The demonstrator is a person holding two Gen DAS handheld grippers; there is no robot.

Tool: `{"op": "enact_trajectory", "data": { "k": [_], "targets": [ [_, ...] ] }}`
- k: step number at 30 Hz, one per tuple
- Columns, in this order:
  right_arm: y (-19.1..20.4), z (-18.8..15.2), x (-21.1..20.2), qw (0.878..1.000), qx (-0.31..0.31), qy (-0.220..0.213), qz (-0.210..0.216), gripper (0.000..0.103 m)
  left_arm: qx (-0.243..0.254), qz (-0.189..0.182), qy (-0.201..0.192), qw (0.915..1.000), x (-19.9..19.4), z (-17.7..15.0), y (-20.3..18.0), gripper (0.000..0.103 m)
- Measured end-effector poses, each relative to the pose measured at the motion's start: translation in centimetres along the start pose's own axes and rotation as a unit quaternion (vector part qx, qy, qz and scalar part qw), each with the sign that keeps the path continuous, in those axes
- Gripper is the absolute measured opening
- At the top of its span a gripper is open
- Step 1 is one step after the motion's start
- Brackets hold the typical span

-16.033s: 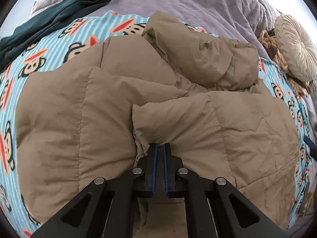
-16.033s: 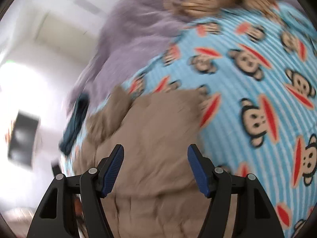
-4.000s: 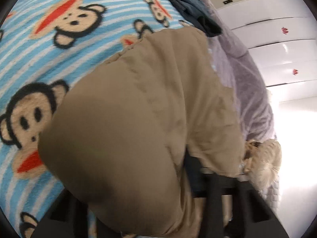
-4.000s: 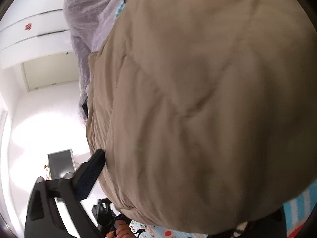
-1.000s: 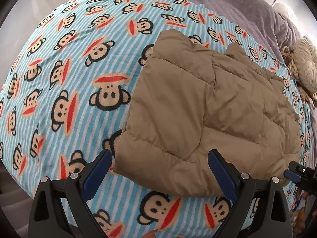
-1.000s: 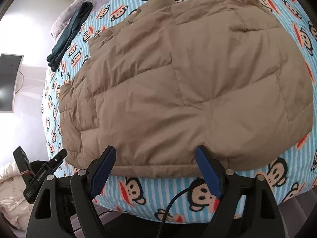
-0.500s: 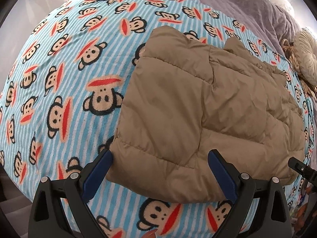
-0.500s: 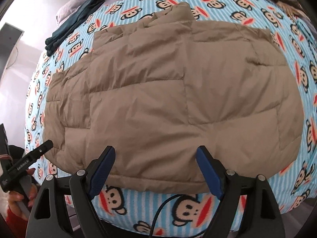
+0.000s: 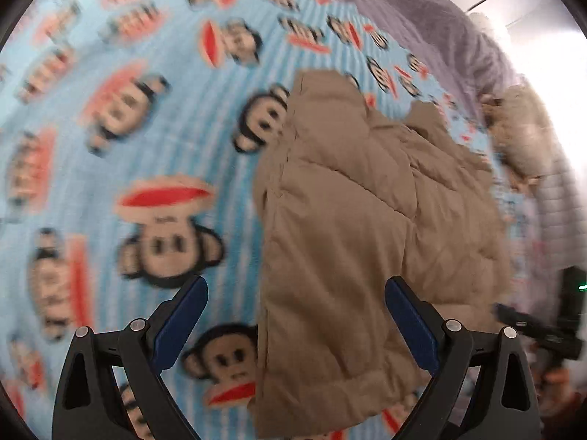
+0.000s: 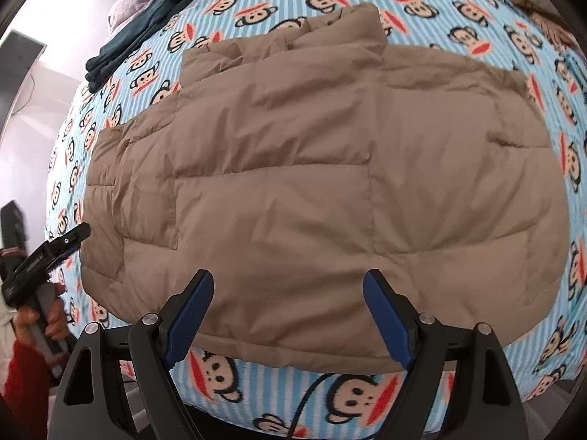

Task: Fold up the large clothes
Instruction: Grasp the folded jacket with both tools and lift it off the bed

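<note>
A tan quilted puffer jacket (image 10: pixel 323 183) lies folded flat on the blue striped monkey-print bedspread (image 10: pixel 433 3). My right gripper (image 10: pixel 290 315) is open and empty, just above the jacket's near hem. In the left wrist view, which is blurred, the jacket (image 9: pixel 359 227) lies right of centre. My left gripper (image 9: pixel 293 322) is open and empty, over the jacket's left near edge. The left gripper also shows at the left edge of the right wrist view (image 10: pixel 69 238).
A folded dark teal garment (image 10: pixel 146 25) lies at the bedspread's far left. A purple blanket (image 9: pixel 440 47) covers the far side of the bed. A cream round cushion (image 9: pixel 528 135) sits at the far right. A black cable (image 10: pixel 312 396) hangs over the bed's near edge.
The left gripper has moved in and to the left, so the jacket's left edge now lies between its fingers. The right gripper has come slightly closer to the near hem. Both stay open.
</note>
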State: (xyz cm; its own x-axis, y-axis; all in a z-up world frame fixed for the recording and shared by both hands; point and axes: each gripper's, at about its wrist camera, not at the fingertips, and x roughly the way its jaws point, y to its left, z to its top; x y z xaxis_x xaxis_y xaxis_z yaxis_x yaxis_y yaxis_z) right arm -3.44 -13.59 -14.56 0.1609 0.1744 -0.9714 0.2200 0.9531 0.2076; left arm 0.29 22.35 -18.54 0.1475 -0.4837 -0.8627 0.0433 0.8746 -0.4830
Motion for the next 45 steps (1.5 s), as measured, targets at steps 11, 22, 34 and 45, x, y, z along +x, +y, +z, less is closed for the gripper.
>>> {"op": "enact_trajectory", "data": {
  "k": [11, 22, 34, 45],
  "targets": [
    [0.4, 0.5, 1.6, 1.0, -0.001, 0.024, -0.007, 0.086, 0.044, -0.125, 0.104, 0.9857, 7.1, 3.2, -1.1, 0.097],
    [-0.6, 2.3, -0.7, 0.999, 0.01, -0.039, 0.032, 0.077, 0.049, -0.135, 0.087, 0.9858, 5.1, 2.9, -3.9, 0.027],
    [-1.9, 7.1, 5.4, 0.995, 0.03, -0.057, 0.071, 0.006, 0.078, -0.116, 0.059, 0.9884, -2.6, 1.1, -12.8, 0.021],
    [-5.7, 8.2, 9.3, 0.981, 0.085, -0.023, 0.174, 0.0, 0.13, -0.052, 0.076, 0.9873, -1.9, -0.6, -28.5, 0.021]
  ]
}}
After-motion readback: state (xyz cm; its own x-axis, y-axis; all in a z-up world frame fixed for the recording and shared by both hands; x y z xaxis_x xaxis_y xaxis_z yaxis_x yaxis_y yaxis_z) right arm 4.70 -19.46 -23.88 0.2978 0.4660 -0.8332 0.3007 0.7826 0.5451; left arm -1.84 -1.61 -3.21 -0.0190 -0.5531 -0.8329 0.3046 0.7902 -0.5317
